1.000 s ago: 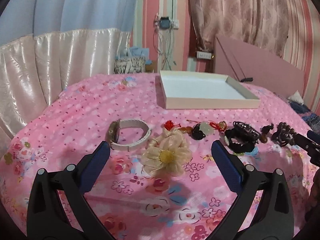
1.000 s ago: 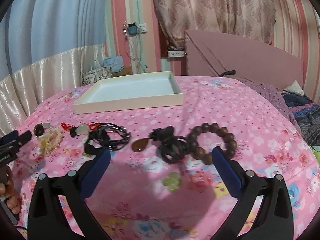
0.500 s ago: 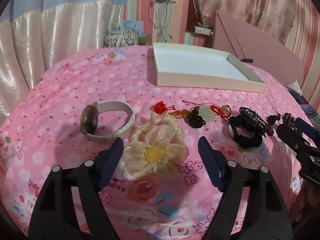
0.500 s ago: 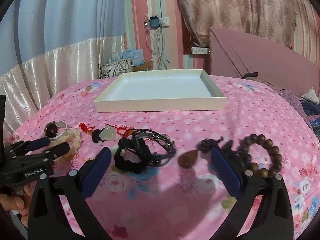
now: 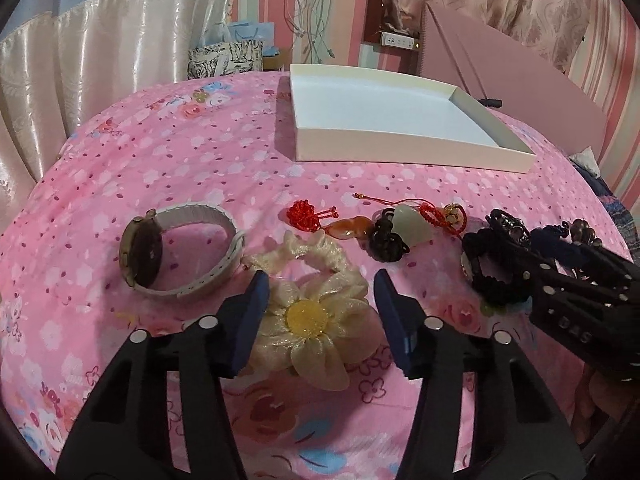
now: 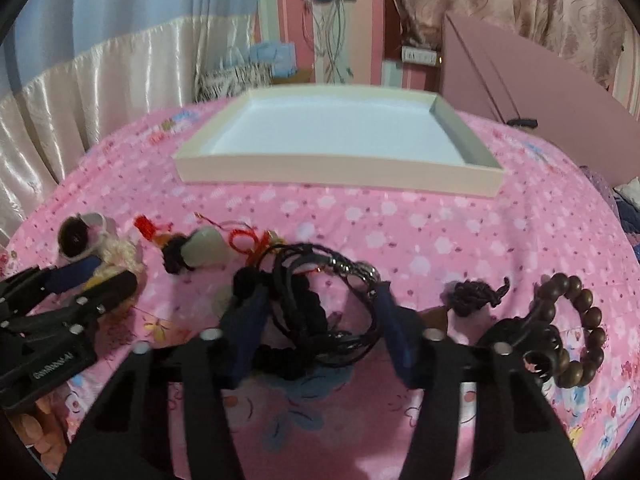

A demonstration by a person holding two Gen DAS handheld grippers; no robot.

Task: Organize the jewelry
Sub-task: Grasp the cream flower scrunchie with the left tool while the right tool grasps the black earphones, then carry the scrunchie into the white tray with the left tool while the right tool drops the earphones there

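In the left wrist view, the left gripper (image 5: 320,312) has its fingers apart on either side of the cream flower hair tie (image 5: 310,316) lying on the bed (image 5: 180,152), so the step looks like the first pick-up; the fingers must close before a lift toward the empty white tray (image 5: 400,148). In the right wrist view, the right gripper (image 6: 318,322) likewise stands apart around the black cord bracelets (image 6: 320,320), not yet clamped.

- The left gripper (image 5: 320,300) is now lower and closer to the bedspread, its fingers narrowed to either side of the cream flower hair tie (image 5: 316,312).
- The right gripper (image 6: 320,312) has swung left from the wooden bead bracelet (image 6: 576,328) and now straddles the black cord bracelets (image 6: 320,320), fingers narrower.
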